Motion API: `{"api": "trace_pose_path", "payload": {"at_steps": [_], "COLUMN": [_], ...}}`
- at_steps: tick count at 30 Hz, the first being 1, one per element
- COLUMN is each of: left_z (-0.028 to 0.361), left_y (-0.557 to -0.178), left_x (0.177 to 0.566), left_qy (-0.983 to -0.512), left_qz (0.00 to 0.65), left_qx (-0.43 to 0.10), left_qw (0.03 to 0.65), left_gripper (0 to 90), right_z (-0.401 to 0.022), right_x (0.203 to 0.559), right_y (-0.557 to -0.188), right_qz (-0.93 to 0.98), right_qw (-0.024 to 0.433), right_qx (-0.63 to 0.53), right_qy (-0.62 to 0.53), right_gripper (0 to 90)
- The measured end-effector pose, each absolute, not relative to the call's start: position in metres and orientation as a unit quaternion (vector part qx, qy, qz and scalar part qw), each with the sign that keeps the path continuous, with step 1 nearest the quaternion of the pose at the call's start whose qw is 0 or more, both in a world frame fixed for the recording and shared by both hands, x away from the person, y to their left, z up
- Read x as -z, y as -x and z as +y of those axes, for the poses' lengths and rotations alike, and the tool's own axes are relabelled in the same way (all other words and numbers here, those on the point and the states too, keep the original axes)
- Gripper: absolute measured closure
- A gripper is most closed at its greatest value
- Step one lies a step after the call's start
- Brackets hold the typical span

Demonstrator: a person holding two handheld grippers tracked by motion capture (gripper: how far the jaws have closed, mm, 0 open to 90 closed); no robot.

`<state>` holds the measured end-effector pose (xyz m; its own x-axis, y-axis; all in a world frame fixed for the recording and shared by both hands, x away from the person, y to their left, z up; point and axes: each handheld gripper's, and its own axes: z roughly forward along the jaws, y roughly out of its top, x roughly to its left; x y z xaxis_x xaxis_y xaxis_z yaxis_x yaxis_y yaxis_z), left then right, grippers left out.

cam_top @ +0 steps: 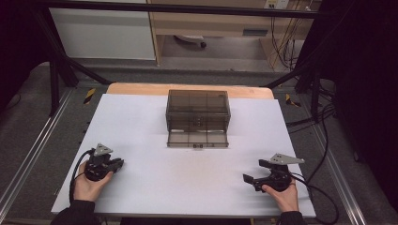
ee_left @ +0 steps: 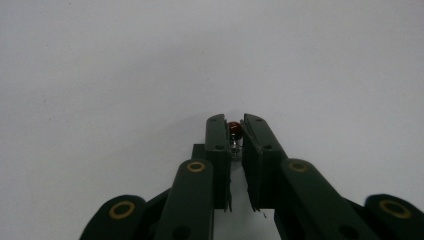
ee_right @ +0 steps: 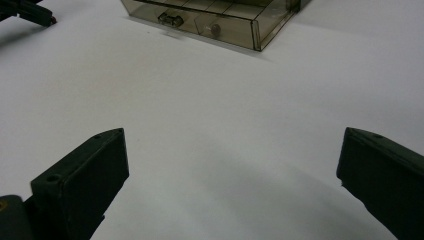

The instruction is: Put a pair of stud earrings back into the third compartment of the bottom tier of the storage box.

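A smoky plastic drawer box (cam_top: 198, 117), bottom drawer pulled out, stands on the white table (cam_top: 187, 178).

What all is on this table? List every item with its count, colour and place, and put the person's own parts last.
Drawer box: one, smoky clear brown, far middle of the table, bottom drawer pulled out toward the person.
Small bead: one, reddish brown on a bit of silver metal, pinched at the tips of the left gripper.
Table: one, white top with a wooden edge at the far side.
Left gripper: one, black, near left of the table, shut on the bead.
Right gripper: one, black, near right of the table, jaws wide open with nothing between them.
Hands: two, one behind each gripper, dark sleeves.
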<state>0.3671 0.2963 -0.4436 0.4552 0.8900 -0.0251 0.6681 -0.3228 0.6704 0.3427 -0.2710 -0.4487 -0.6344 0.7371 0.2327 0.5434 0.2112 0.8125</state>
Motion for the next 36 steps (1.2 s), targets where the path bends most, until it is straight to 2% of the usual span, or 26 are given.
{"api": "trace_pose_path", "payload": {"at_steps": [18, 36], "left_z": [0.286, 0.248], "left_y": [-0.363, -0.368], "left_x": [0.431, 0.421], "left_qy": [-0.794, -0.811], "left_qz": [0.476, 0.442], "left_qx": [-0.177, -0.158], "left_qw": [0.336, 0.350], "left_gripper": [81.9, 81.9], "right_z": [-0.271, -0.271], "right_x": [0.449, 0.448], "right_y": [-0.343, -0.343], "right_qz": [0.772, 0.772], "right_qw": [0.102, 0.102], "right_qx": [-0.471, -0.470], "right_qy": [-0.415, -0.415], "right_gripper": [0.7, 0.8]}}
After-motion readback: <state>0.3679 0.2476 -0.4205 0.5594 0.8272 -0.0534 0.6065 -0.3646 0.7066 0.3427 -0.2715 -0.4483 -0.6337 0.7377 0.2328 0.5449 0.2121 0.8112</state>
